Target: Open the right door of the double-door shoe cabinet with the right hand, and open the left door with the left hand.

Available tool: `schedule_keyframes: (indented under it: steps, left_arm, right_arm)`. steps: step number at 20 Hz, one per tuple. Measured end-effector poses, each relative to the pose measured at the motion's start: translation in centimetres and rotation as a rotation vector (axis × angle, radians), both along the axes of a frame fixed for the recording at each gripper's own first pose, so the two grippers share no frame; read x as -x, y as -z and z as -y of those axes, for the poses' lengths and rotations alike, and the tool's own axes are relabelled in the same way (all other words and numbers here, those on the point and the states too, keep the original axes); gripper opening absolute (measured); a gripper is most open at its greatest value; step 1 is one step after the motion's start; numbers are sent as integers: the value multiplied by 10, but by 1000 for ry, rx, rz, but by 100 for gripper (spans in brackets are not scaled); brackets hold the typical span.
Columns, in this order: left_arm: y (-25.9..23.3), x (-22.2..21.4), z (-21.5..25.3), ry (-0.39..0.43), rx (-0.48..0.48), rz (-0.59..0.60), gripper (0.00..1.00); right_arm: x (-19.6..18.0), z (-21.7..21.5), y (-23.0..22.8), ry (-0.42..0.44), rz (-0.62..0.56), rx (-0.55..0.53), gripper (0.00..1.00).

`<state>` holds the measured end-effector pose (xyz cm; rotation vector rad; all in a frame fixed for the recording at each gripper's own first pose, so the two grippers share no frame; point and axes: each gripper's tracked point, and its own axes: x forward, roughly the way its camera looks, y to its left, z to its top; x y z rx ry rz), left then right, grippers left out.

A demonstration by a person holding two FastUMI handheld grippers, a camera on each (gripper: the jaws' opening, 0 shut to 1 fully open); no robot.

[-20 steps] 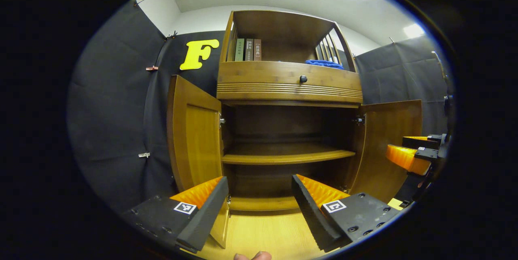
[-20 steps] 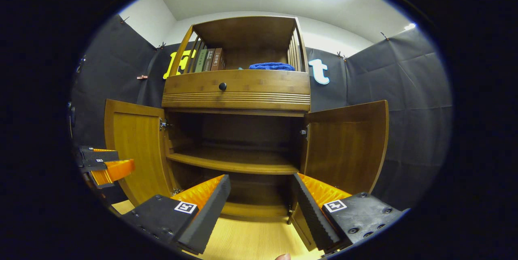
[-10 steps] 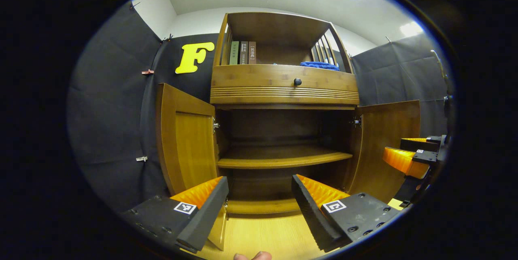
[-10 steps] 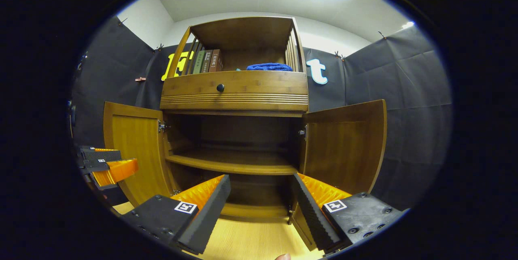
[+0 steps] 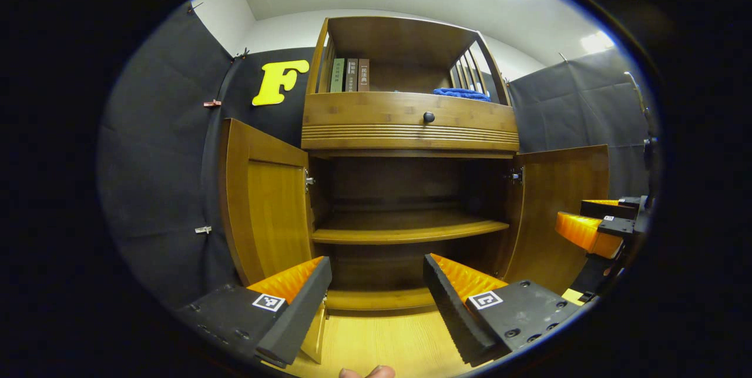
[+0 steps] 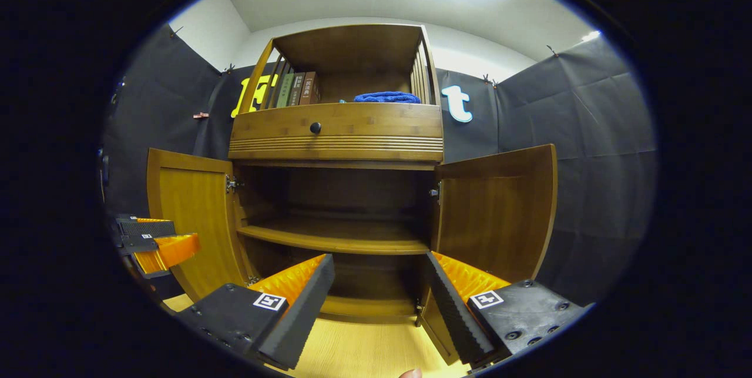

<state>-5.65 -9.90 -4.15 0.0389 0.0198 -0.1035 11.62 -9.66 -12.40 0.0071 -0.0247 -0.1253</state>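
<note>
Left gripper (image 5: 376, 295) is backing off slightly (left door (image 5: 264, 207) ahead-left shifting outward), jaws spread wide, holding and touching nothing.

Black cloth walls (image 5: 158, 149), wooden floor (image 5: 382, 343)

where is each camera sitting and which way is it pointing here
Left gripper view: rides on the left gripper, low and facing the open shoe cabinet slightly from its left; its own open fingers show at the bottom, a fingertip at the edge, the right gripper far right.
Right gripper view: rides on the right gripper, facing the cabinet slightly from its right; own open fingers below, the left gripper far left.
Shared: left door, right door, both swung open, shelf, books, blue cloth.
</note>
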Motion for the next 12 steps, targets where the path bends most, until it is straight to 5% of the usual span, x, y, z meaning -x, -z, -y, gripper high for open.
schedule_keyframes:
  steps: [12]
  left_arm:
    - [1, -3, -1, 8, 11, -5, 98]
  right_arm:
    - [1, 1, -4, 9, 12, 16, 98]
